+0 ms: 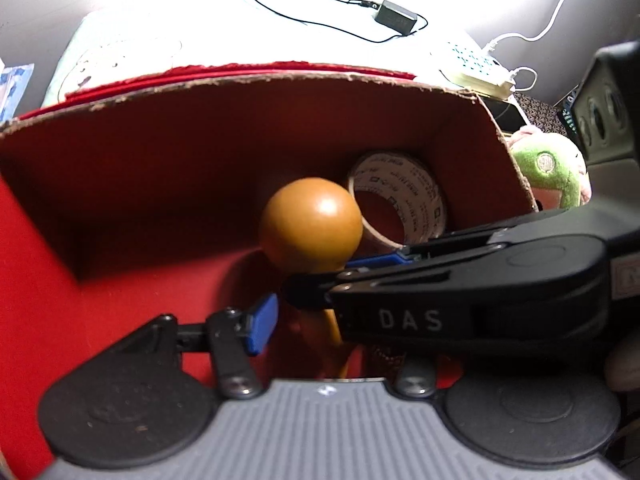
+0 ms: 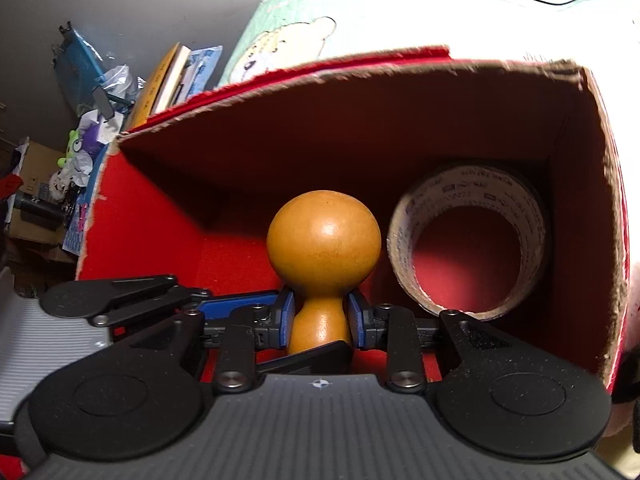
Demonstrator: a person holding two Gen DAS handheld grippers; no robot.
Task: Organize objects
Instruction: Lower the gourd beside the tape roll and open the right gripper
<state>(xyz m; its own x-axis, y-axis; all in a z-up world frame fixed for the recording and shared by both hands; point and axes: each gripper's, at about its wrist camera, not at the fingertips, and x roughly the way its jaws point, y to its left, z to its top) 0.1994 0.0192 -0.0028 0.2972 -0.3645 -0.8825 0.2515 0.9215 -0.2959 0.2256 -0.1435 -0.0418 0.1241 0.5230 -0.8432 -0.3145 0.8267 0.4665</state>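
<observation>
A wooden pestle-like stick with a round orange-brown knob (image 2: 323, 236) is held over the red cardboard box (image 2: 568, 208). My right gripper (image 2: 320, 318) is shut on its narrow neck. A roll of tape (image 2: 472, 240) lies inside the box at the right corner. In the left wrist view the knob (image 1: 311, 224) and tape roll (image 1: 400, 200) show inside the box (image 1: 160, 152). My left gripper (image 1: 304, 312) is open beside the stick, with the right gripper (image 1: 372, 268) crossing in front of it.
A green plush toy (image 1: 548, 176) sits right of the box. A black adapter with cable (image 1: 396, 16) and a white charger (image 1: 476, 64) lie on the bright surface behind. Books and clutter (image 2: 168, 76) stand at the left.
</observation>
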